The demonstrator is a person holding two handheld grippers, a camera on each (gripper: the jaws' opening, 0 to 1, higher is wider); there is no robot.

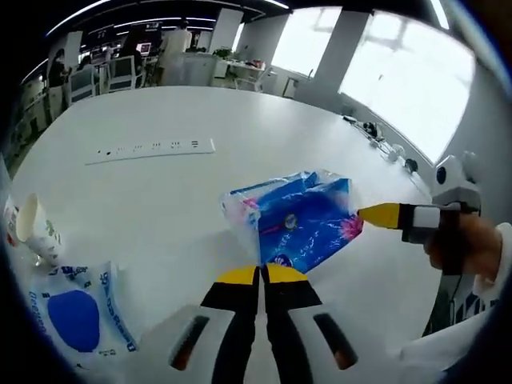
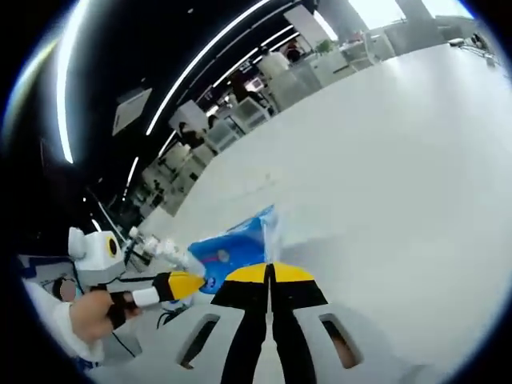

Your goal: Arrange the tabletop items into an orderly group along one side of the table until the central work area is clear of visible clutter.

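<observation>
Two grippers on one item: the blue tissue pack [image 1: 296, 220] is pinched from both ends. Left gripper [image 1: 261, 274] has jaws closed together, yellow tips meeting on the pack's near edge. Right gripper [image 1: 378, 214] comes in from the side in the left gripper view, tip on the pack's far corner; in the right gripper view its own jaws also meet, w/ the pack [image 2: 232, 252] just ahead of the tips, so it looks clamped on the wrapper, though the exact bite is hard to see.

Pack sits toward the near-right part of the white tabletop [image 1: 200, 192], long axis running roughly between the two tips. Both grippers equally near since both touch it, so any carry turns on moving them together along that axis or the soft wrapper prob. twists or slips.

Other clutter: blue-and-white pouch [image 1: 76, 308] at the near-left corner, a white cup w/ print [image 1: 34, 228] lying tipped just beyond it at the left edge, white power strip [image 1: 150, 150] mid-table, well apart from the pack. Cables and small bits [image 1: 384, 140] along the far-right edge.

Judgement: grouping barely started; that left-edge cluster seems the natural spot.
</observation>
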